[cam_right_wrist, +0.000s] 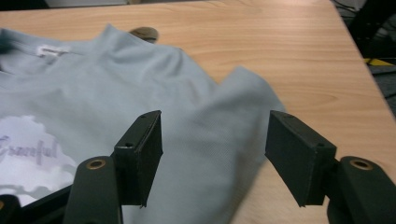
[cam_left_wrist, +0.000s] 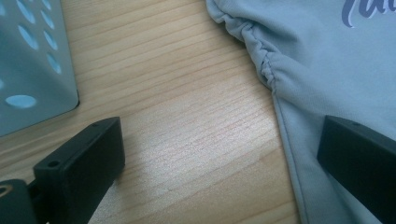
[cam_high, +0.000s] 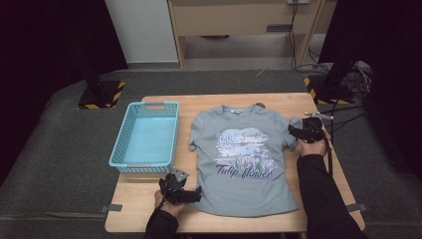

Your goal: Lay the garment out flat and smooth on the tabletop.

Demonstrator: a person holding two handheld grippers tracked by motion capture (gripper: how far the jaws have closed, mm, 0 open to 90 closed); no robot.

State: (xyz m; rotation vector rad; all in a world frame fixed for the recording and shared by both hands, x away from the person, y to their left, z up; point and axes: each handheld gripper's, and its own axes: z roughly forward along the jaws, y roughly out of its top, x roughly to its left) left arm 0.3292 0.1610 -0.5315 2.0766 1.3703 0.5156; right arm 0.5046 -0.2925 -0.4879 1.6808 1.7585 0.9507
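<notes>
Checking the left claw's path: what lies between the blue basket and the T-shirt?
Bare wooden table, seen in the left gripper view between basket and T-shirt.

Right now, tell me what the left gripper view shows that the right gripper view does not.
Left gripper view alone: the blue perforated basket at its left edge, and the T-shirt's gathered side seam with the hem corner. The left tool stands open, one jaw over bare wood, the other over the fabric.

Right gripper view alone: the collar label, the sleeve and part of the print. The right tool is open above the sleeve.

Both: the grey-blue T-shirt on the wooden table.
</notes>
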